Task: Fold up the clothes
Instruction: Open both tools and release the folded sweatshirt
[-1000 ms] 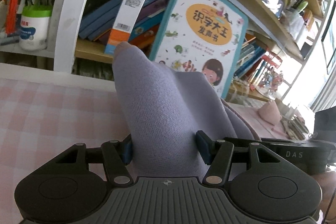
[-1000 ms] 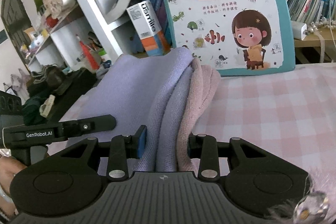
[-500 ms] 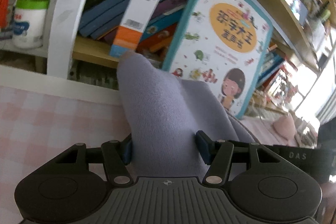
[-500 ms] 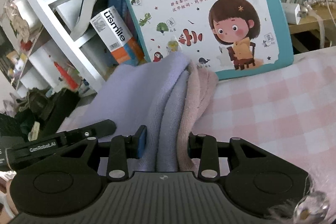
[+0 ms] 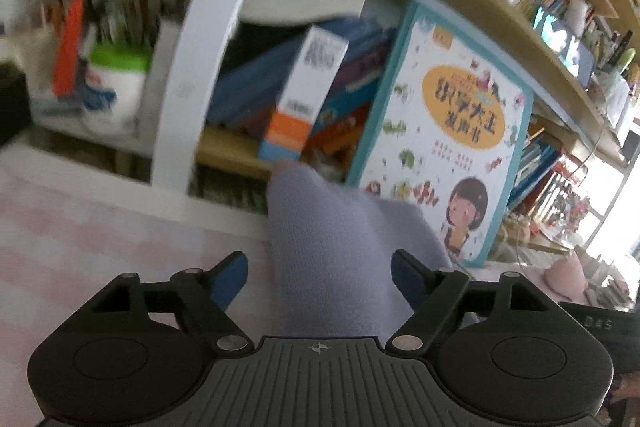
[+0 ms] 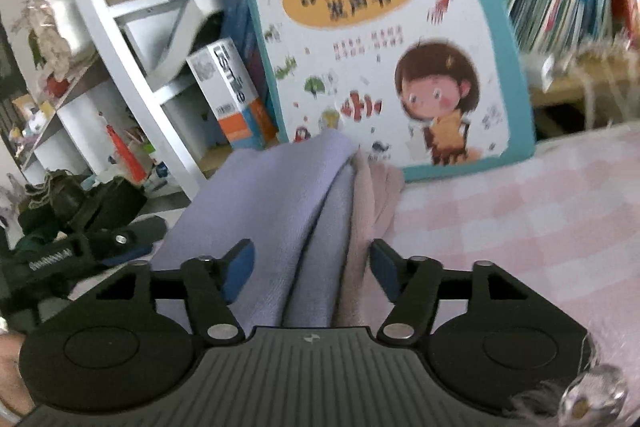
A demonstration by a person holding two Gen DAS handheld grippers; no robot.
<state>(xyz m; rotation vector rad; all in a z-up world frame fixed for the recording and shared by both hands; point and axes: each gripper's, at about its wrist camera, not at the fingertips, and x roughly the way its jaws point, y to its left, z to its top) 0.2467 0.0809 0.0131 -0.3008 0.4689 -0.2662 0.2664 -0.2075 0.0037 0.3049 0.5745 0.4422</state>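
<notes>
We count two grippers, left gripper [image 5: 318, 277] and right gripper [image 6: 311, 269], both with jaws opening, pads clear of the cloth between them. One folded lilac garment [image 6: 276, 211] lies on one pink checked tablecloth [image 6: 520, 219].

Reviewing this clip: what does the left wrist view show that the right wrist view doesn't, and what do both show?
Only the left wrist view: a white tub with a green lid on the shelf, and the left claw, opening around the lilac garment.

Only the right wrist view: a pink layer beside the lilac folds, and the right claw, opening.

Both: the lilac garment, the children's book, the orange-and-white box, and the pink checked cloth.
</notes>
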